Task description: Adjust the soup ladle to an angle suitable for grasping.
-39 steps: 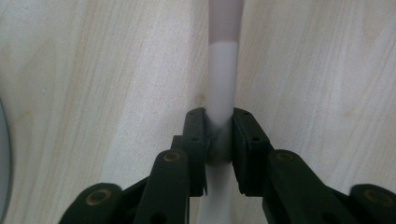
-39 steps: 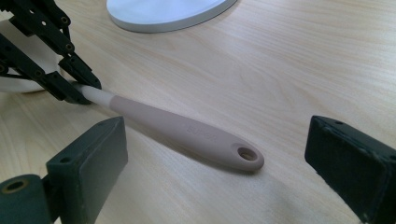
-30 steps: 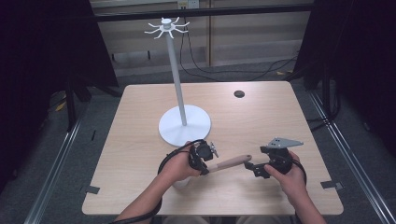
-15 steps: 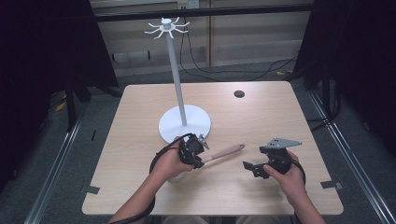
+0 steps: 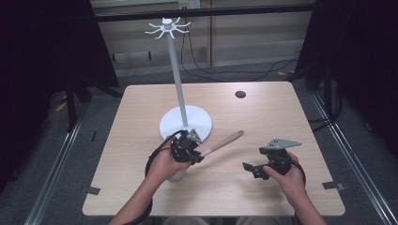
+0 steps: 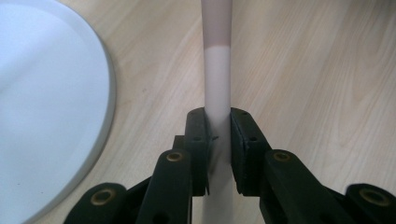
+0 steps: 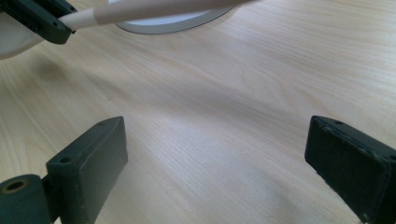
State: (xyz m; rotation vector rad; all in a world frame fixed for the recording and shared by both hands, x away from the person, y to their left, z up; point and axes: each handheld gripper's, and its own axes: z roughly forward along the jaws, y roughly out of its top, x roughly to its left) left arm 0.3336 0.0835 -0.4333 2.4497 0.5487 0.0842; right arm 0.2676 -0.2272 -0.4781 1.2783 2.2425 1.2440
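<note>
A long utensil [image 5: 224, 141] with a white shaft and a pinkish-brown handle end hangs just above the wooden table [image 5: 263, 117], pointing far-right. My left gripper [image 5: 199, 154] is shut on its white shaft [image 6: 218, 70], jaws pressed to both sides [image 6: 218, 121]. A white rounded piece [image 5: 178, 176], probably the utensil's head, peeks out under the left hand. My right gripper [image 5: 248, 168] is open over bare wood at the near right, with nothing between its fingers [image 7: 219, 140]. In the right gripper view the utensil [image 7: 154, 7] crosses the top edge.
A white stand with a round base [image 5: 185, 124], a tall pole and a ring of hooks [image 5: 167, 26] rises just behind the left gripper. A small black disc [image 5: 240, 94] lies at the far right. Tape marks [image 5: 92, 190] sit near the front corners.
The utensil's handle end has left the right gripper. My left gripper has carried the utensil left and toward the stand base, swinging its handle far-right. The right gripper stayed near.
</note>
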